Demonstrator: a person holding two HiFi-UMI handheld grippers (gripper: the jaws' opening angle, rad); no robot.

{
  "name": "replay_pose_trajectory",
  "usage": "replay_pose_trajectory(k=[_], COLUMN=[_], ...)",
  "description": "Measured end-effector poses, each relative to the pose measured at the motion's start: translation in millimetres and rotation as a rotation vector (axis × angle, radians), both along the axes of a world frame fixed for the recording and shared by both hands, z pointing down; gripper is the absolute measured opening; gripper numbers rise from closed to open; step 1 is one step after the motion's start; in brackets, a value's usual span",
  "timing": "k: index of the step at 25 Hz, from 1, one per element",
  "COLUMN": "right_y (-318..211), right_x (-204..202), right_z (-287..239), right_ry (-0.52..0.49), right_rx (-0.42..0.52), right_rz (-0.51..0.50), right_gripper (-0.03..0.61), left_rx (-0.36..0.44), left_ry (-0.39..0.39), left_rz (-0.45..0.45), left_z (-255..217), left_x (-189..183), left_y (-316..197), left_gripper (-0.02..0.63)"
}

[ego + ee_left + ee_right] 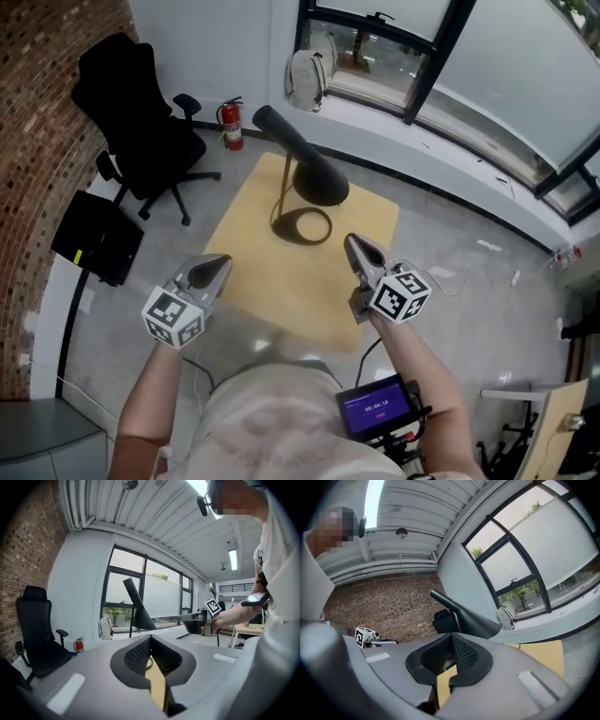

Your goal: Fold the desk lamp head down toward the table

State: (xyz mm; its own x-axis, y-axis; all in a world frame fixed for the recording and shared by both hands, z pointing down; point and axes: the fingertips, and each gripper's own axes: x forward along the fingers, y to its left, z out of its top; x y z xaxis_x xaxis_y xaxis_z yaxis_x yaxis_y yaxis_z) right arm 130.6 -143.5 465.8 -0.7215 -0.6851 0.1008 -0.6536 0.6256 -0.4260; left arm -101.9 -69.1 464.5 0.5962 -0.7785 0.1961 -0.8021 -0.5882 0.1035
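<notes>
In the head view the desk lamp stands at the far side of a small wooden table (251, 274). It has a black cone-shaped head (317, 178), a thin stem and a ring base (302, 227). The head is tilted, its narrow end pointing up and to the left. My left gripper (218, 263) hovers over the table's near left part, shut and empty. My right gripper (353, 243) is just right of the base, also shut and empty. Neither touches the lamp. The left gripper view shows the lamp head (138, 609) beyond the shut left gripper (150, 639); the right gripper view shows the lamp head (472, 619) beyond the shut right gripper (451, 637).
A black office chair (141, 112) stands at the left by a brick wall. A red fire extinguisher (231, 124) and a pale backpack (307, 80) sit near the window wall. A black box (98, 236) lies on the floor at the left. A small screen (377, 405) hangs at the person's waist.
</notes>
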Motion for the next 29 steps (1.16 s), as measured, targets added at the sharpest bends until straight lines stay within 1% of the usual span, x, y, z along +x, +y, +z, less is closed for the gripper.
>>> replay_pose_trajectory(k=[2, 4, 9, 13, 16, 20, 23, 29], right_y=[20.5, 41.2, 79.9, 98.1, 113.5, 129.2, 136.8, 148.1], right_x=[0.6, 0.7, -0.5, -2.6, -7.0, -14.1, -20.6, -29.1], right_z=[5.1, 13.5, 25.2, 20.0, 21.6, 25.6, 23.2, 29.5], right_ry=[-0.015, -0.022, -0.004, 0.017, 0.027, 0.038, 0.04, 0.056], right_rx=[0.004, -0.001, -0.002, 0.027, 0.033, 0.027, 0.032, 0.029], right_rz=[0.006, 0.004, -0.009, -0.032, -0.057, -0.091, -0.108, -0.091], right_gripper=[0.013, 0.012, 0.012, 0.012, 0.012, 0.012, 0.012, 0.012], left_rx=[-0.011, -0.019, -0.026, -0.036, -0.041, -0.042, -0.05, -0.063], left_ry=[-0.016, -0.009, 0.04, 0.086, 0.106, 0.12, 0.121, 0.119], left_rz=[0.036, 0.058, 0.052, 0.034, 0.026, 0.037, 0.05, 0.058], left_z=[13.4, 22.5, 29.3, 30.1, 33.9, 35.1, 36.4, 42.3], left_x=[14.0, 23.6, 34.4, 42.2, 50.6, 61.5, 62.7, 54.7], left_y=[13.9, 25.6, 44.9, 51.7, 58.7, 68.4, 78.0, 96.8], left_gripper=[0.002, 0.002, 0.002, 0.002, 0.002, 0.002, 0.002, 0.002])
